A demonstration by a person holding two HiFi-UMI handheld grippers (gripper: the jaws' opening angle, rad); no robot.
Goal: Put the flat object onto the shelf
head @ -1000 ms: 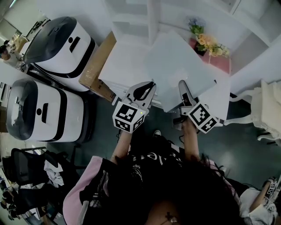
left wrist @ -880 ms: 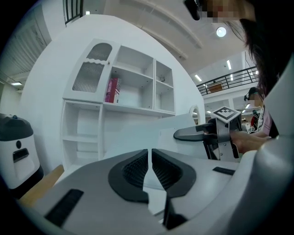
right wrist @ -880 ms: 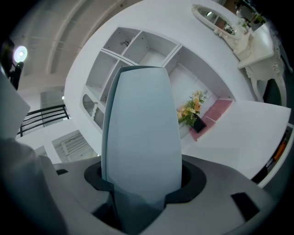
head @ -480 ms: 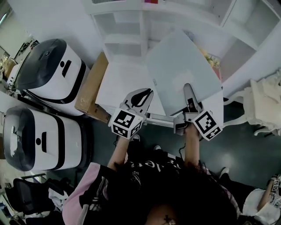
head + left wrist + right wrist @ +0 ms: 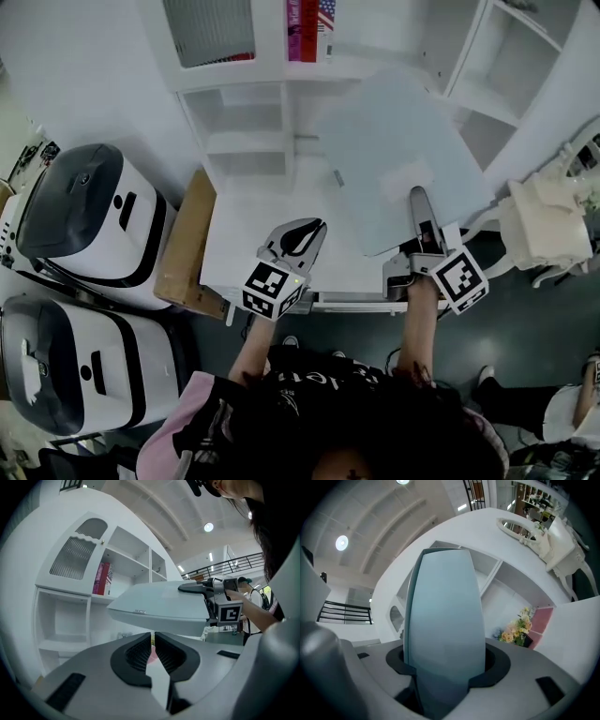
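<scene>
The flat object is a thin pale grey-blue slab (image 5: 398, 155), like a closed laptop, lifted above the white tabletop (image 5: 253, 230) in front of the white shelf unit (image 5: 253, 112). My right gripper (image 5: 422, 211) is shut on its near edge; in the right gripper view the slab (image 5: 443, 620) rises out of the jaws and fills the middle. My left gripper (image 5: 302, 234) is shut and empty, to the left of the slab and lower. In the left gripper view the slab (image 5: 161, 604) hangs above and beyond the closed jaws (image 5: 153, 641), with the right gripper (image 5: 220, 592) on its right end.
Red books (image 5: 305, 28) stand on an upper shelf. A cardboard box (image 5: 183, 244) leans at the table's left side, beside two white-and-black machines (image 5: 89, 220). A white ornate chair (image 5: 544, 220) stands at the right. Flowers (image 5: 516, 630) and a pink box sit near the shelf.
The right gripper has carried the slab up and away toward the shelf unit. The left gripper has stayed shut and shifted little.
</scene>
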